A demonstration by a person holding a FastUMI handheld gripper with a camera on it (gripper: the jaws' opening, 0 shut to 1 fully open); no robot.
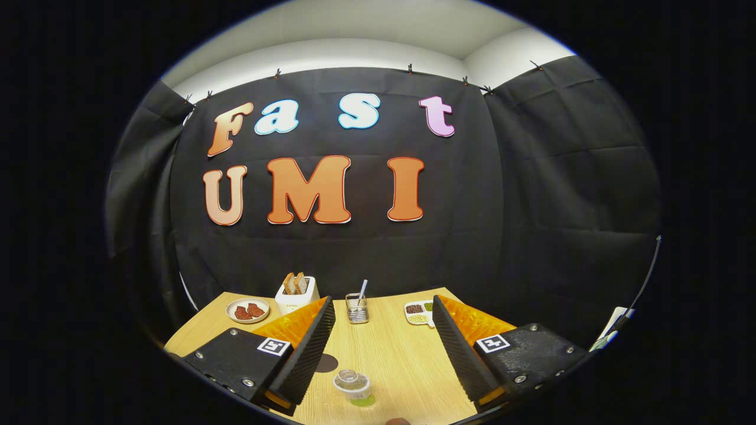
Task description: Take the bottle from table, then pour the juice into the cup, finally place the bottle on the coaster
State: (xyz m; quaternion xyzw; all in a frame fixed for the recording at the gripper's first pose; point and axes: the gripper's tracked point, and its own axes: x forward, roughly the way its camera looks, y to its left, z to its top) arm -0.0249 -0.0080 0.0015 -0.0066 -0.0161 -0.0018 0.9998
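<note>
Gripper (384, 348) jaws are spread wide above the table (401, 348); lower and centre them round the bottle (353, 386) before squeezing; avoid the coaster (326, 362).

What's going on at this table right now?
A hand-held gripper hangs over a wooden table, fingers open and holding nothing. Between them near their base stands a small clear cup; a dark round coaster lies by one finger. Beyond are a toaster, a plate of food, a wire holder and a divided dish.

Tool (384, 319): ridged pads, square markers, screws
</note>
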